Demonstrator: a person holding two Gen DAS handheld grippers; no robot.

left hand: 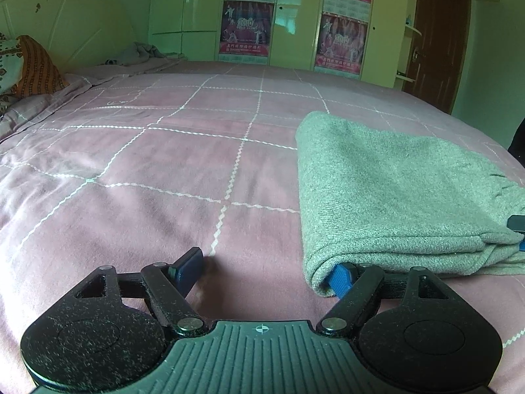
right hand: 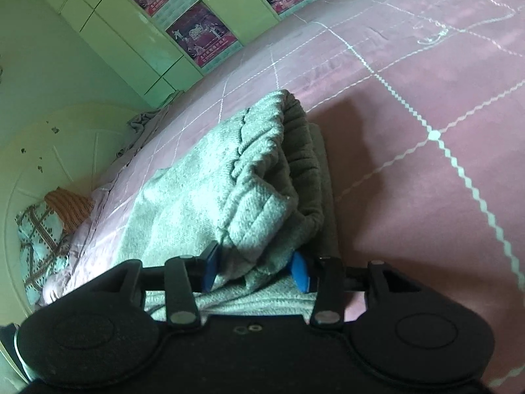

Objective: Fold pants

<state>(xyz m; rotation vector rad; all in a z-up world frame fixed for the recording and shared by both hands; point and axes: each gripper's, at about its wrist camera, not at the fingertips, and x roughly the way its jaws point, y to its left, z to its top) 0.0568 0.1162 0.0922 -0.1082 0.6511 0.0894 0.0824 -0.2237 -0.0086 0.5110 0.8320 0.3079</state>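
Note:
The grey knit pants (left hand: 393,190) lie folded into a thick rectangle on the right of the pink checked bedspread (left hand: 164,164). My left gripper (left hand: 265,272) stands wide open over bare bedspread; its right blue pad (left hand: 341,279) touches the near left corner of the fold, and nothing lies between the jaws. In the right wrist view the gathered waistband end of the pants (right hand: 203,197) lies on top. My right gripper (right hand: 256,269) straddles a slack flap of that end, its pads beside the cloth without squeezing it. A tip of the right gripper (left hand: 518,225) shows at the pants' right edge.
Patterned pillows (left hand: 32,65) lie at the head of the bed on the left, below a pale headboard (left hand: 65,26). A crumpled grey cloth (left hand: 141,52) lies at the far side. Wardrobe doors with posters (left hand: 295,16) and a brown door (left hand: 439,32) stand beyond.

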